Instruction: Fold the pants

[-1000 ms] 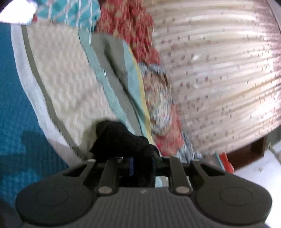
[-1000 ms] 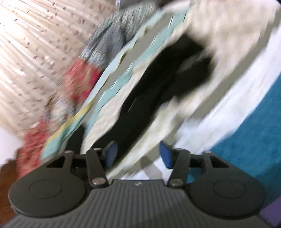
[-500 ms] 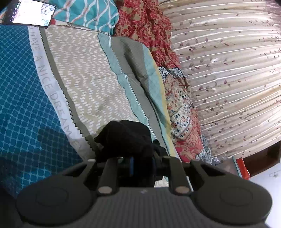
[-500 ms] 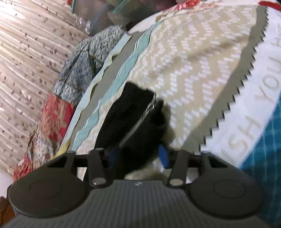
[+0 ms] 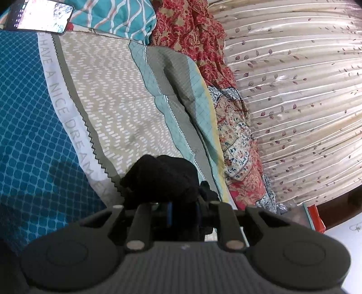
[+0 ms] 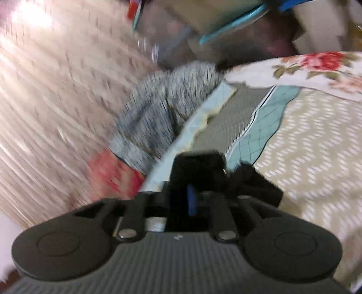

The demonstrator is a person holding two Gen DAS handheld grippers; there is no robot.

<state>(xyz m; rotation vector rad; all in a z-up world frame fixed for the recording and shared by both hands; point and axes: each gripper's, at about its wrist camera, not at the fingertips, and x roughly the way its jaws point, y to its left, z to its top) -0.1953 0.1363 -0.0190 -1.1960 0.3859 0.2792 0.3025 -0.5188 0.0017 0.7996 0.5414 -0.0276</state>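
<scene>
The black pants are bunched up on the patterned bedspread. In the left wrist view, my left gripper is shut on a wad of the pants, which bulges above the blue pads. In the blurred right wrist view, another part of the pants sits between the fingers of my right gripper. Its jaws are opening, but the one blue pad that shows still presses the cloth. This fabric is lifted over the bedspread near the bed's edge. The rest of the pants is hidden.
A phone lies at the far corner of the bed by a teal pillow. Red floral cloth and a grey speckled garment hang along the bed's edge. A pleated curtain stands close behind.
My right gripper went from open over the spread pants to gripping their fabric, and swung with it toward the curtain side of the bed. The left gripper kept its hold and barely moved.
</scene>
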